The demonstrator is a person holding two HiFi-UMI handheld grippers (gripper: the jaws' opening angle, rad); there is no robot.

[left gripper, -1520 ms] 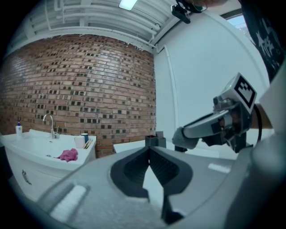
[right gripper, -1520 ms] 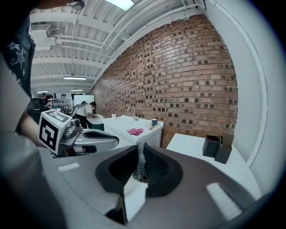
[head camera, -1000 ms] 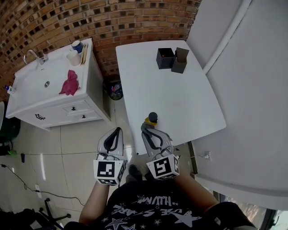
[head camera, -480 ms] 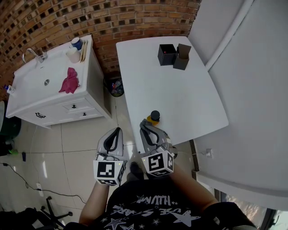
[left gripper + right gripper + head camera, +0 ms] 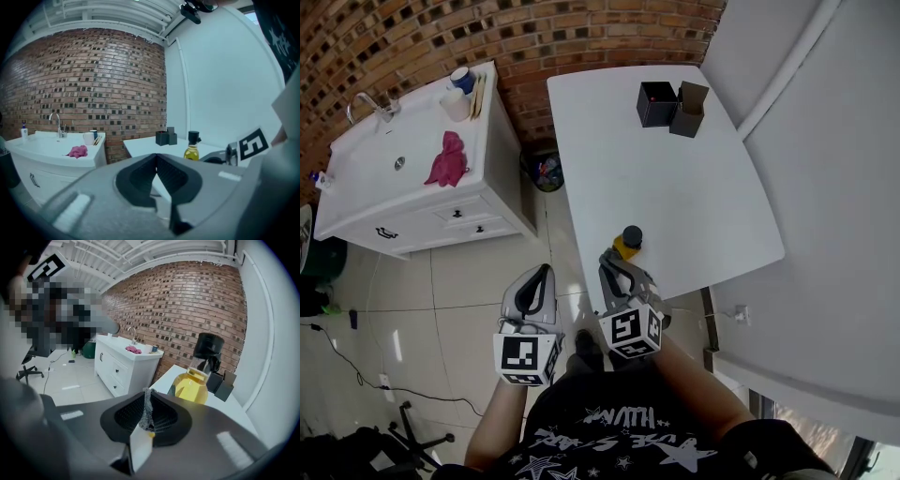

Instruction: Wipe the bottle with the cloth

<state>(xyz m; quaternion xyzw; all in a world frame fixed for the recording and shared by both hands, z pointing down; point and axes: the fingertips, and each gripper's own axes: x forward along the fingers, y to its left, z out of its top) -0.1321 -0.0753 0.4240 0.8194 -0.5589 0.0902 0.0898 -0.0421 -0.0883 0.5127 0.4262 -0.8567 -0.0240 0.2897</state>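
just ahead of my right claw (image 5: 147,397), the bottle (image 5: 197,380) stands upright near the close edge of the white counter (image 5: 694,187). it has yellow liquid below a black cap and sits near my tips, a little to their right. that claw is clenched. a thin grey textured edge shows along the seam between its pads, and i cannot tell what it is.

my left claw (image 5: 157,158) is clenched too, with nothing in it. it hangs over the tiled floor (image 5: 478,281), beside the right one and off the counter's edge.

the pink cloth (image 5: 447,159) lies well apart from both claws, ahead and to the left of the left one. it is bunched on top of the white sink cabinet (image 5: 403,211). far beyond the bottle, at the counter's far end, two black boxes (image 5: 656,103) stand just beside each other.
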